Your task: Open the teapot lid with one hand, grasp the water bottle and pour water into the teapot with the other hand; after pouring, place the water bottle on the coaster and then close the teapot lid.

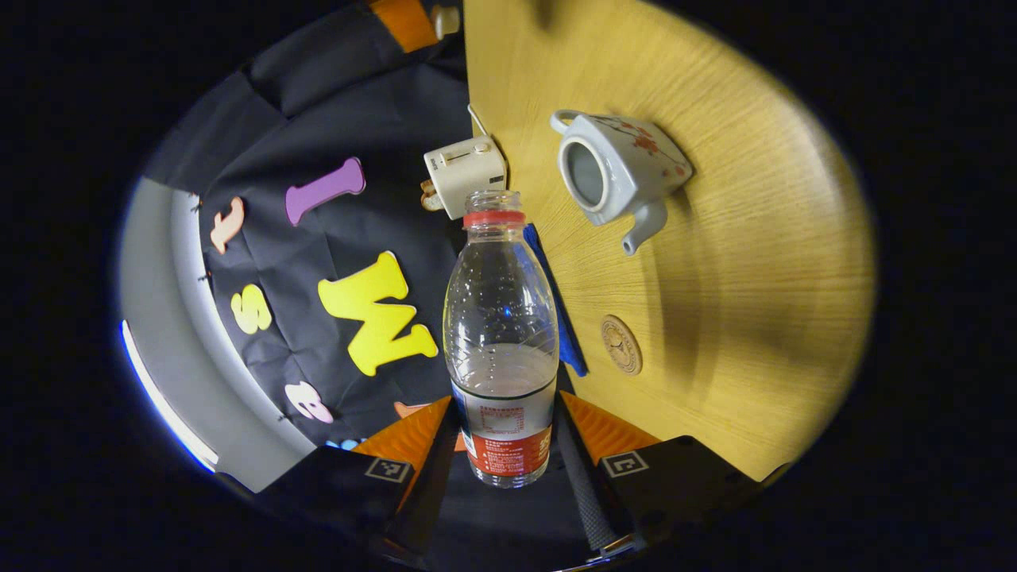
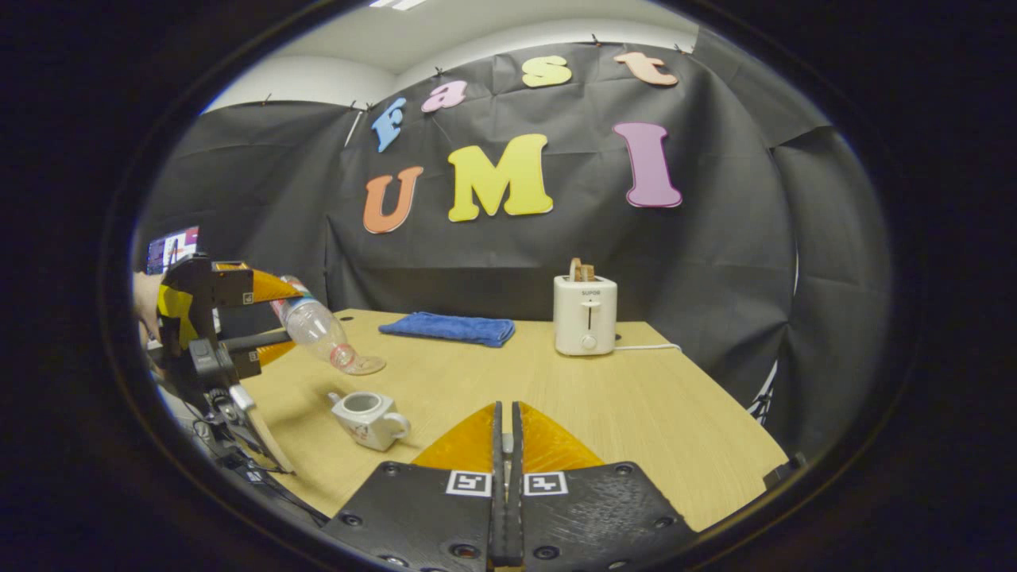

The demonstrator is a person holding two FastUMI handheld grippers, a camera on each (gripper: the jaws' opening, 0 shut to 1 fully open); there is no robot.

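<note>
My left gripper (image 1: 503, 433) is shut on the lower body of a clear water bottle (image 1: 500, 334) with a red neck ring, no cap, and water in its lower part. In the right gripper view the left gripper (image 2: 258, 322) holds the bottle (image 2: 316, 327) tilted, mouth down toward the white flowered teapot (image 2: 367, 419). The teapot (image 1: 616, 167) stands lidless on the wooden table, its opening bare. A round brown coaster (image 1: 620, 343) lies near it. My right gripper (image 2: 506, 433) hangs above the table with its fingers pressed together; whether anything is pinched between them I cannot tell.
A white toaster (image 2: 585, 315) with its cord stands at the table's (image 2: 636, 413) back edge, and a folded blue cloth (image 2: 449, 327) lies left of it. A hand (image 2: 145, 302) grips the left gripper at the table's left side. Black cloth walls the booth.
</note>
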